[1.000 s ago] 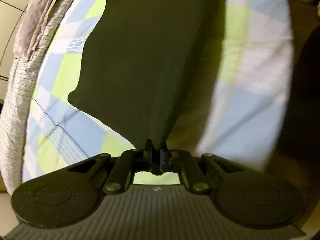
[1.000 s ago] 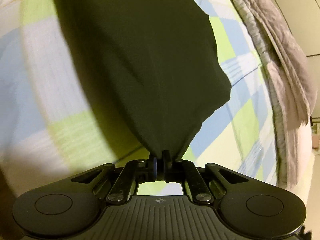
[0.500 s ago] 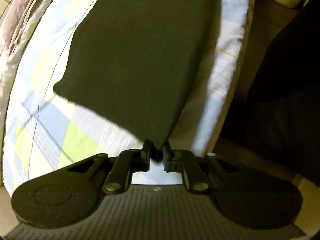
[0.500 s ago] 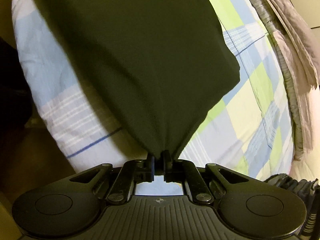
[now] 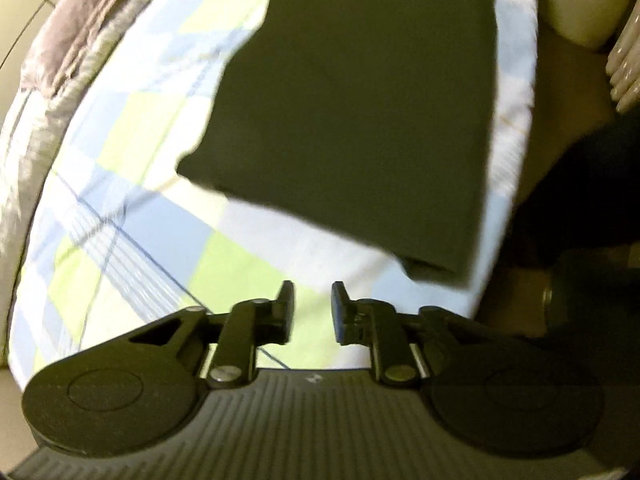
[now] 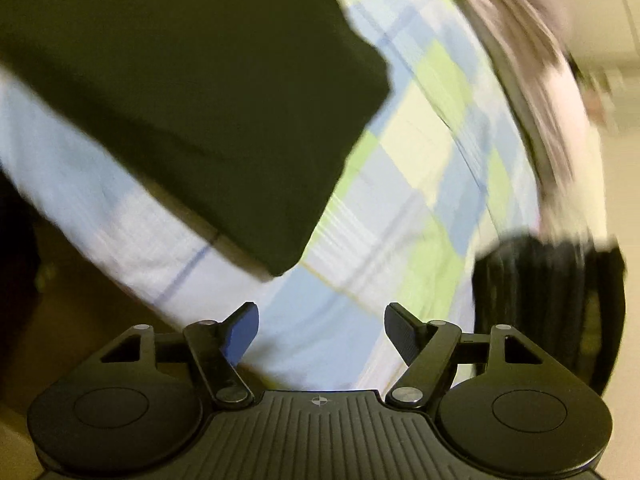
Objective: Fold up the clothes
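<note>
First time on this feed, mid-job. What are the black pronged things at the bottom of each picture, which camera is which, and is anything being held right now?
Those are two hand-held grippers, each carrying a wide-angle camera that looks out along its two fingers. One picture comes from the left gripper, the other from the right gripper. Both stand open and hold nothing. Ahead of them a dark garment lies flat on a bed with a checked sheet in blue, green and white; the same garment shows in the right view. A grey blanket runs along the bed's far side. The right view is blurred, and the dark object at its right edge cannot be identified.
</note>
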`<state>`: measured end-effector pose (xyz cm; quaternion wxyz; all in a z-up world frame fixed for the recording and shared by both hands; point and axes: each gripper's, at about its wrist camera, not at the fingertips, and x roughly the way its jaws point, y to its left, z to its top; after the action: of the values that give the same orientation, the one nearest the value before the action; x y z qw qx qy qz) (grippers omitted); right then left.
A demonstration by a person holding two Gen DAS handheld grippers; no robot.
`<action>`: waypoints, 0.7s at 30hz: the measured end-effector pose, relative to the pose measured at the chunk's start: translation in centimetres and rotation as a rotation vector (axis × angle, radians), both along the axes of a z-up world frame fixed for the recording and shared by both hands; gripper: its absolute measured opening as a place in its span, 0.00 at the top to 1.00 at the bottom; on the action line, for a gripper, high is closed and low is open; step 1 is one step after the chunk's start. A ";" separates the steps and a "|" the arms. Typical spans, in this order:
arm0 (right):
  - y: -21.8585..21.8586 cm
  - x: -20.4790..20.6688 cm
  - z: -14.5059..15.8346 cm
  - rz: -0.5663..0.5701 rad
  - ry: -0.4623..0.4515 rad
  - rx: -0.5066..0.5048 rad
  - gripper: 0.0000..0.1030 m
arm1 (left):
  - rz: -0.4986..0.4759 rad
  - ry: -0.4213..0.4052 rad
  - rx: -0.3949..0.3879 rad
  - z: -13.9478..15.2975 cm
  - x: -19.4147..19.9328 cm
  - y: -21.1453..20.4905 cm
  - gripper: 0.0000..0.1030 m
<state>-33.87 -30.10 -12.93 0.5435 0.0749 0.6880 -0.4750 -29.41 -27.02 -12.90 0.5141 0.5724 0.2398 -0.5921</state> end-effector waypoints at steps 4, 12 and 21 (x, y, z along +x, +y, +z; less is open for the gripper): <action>1.7 3.5 3.4 -0.242 -0.149 -0.057 0.30 | -0.025 0.044 -0.078 1.3 3.1 -1.5 0.69; 5.6 11.2 9.2 -0.648 -0.473 -0.141 0.30 | -0.087 0.128 -0.134 4.7 5.5 -2.3 0.37; 7.1 14.6 9.6 -0.781 -0.642 -0.096 0.30 | -0.091 0.114 -0.109 4.9 5.2 -3.2 0.25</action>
<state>-19.27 -23.00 -3.29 0.5122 0.4438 0.3841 -0.6270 -24.20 -30.24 -8.04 0.5024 0.5195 0.2096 -0.6586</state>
